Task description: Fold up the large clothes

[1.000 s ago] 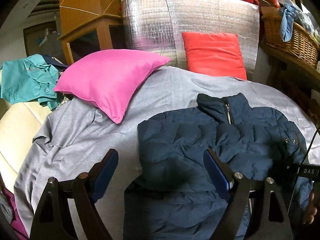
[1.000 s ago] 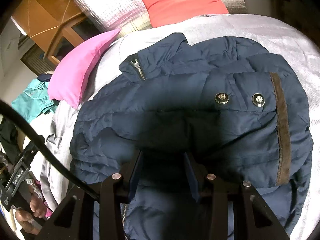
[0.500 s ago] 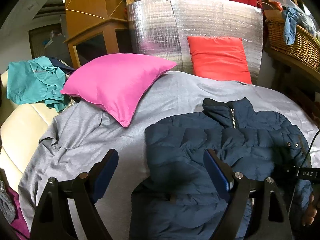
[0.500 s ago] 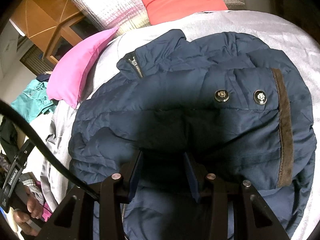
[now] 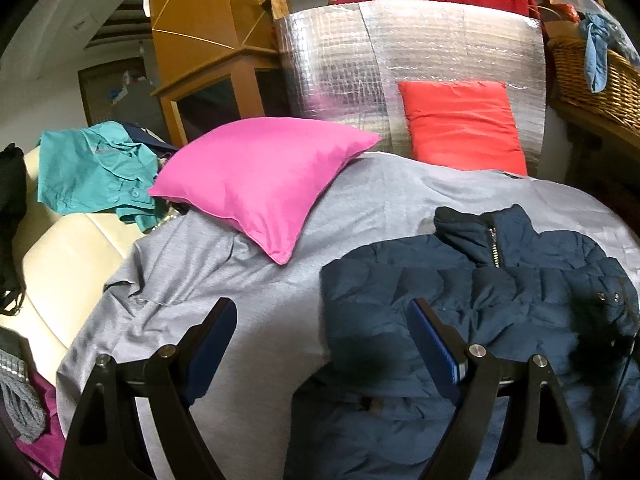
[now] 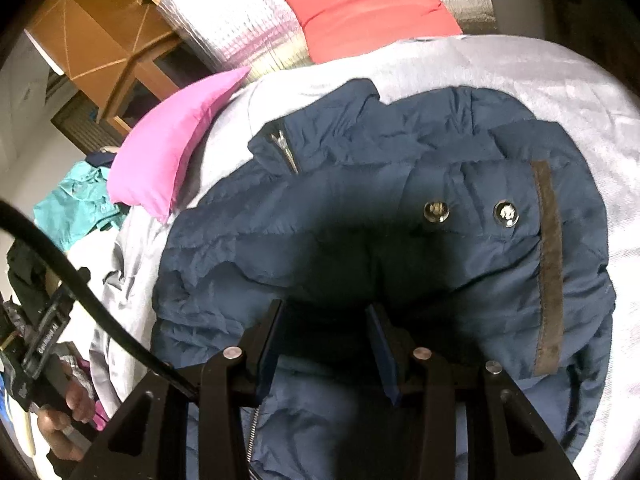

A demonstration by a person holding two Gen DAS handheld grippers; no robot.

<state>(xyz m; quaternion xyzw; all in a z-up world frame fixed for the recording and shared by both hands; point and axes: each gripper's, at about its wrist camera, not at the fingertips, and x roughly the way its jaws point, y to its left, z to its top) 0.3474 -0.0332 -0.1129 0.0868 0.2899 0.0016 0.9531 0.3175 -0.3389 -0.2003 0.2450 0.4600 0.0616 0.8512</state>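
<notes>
A navy puffer jacket (image 5: 460, 320) lies on a grey sheet (image 5: 360, 208), collar toward the far end, a sleeve with two snap buttons (image 6: 472, 212) and a brown cuff strip (image 6: 550, 264) folded across its front. My left gripper (image 5: 324, 344) is open wide and empty above the sheet at the jacket's left edge. My right gripper (image 6: 326, 344) hovers low over the jacket's (image 6: 360, 208) middle, its jaws partly open with nothing between them.
A pink pillow (image 5: 260, 176) lies on the sheet's far left. A red pillow (image 5: 460, 124) leans on a silver foil headboard (image 5: 400, 60). A teal shirt (image 5: 92, 172) lies on a cream chair at left. A wicker basket (image 5: 592, 76) stands at right.
My left gripper has drawn back and up, so the jacket and pillows look farther off. My right gripper has shifted slightly over the jacket. The jacket has not moved.
</notes>
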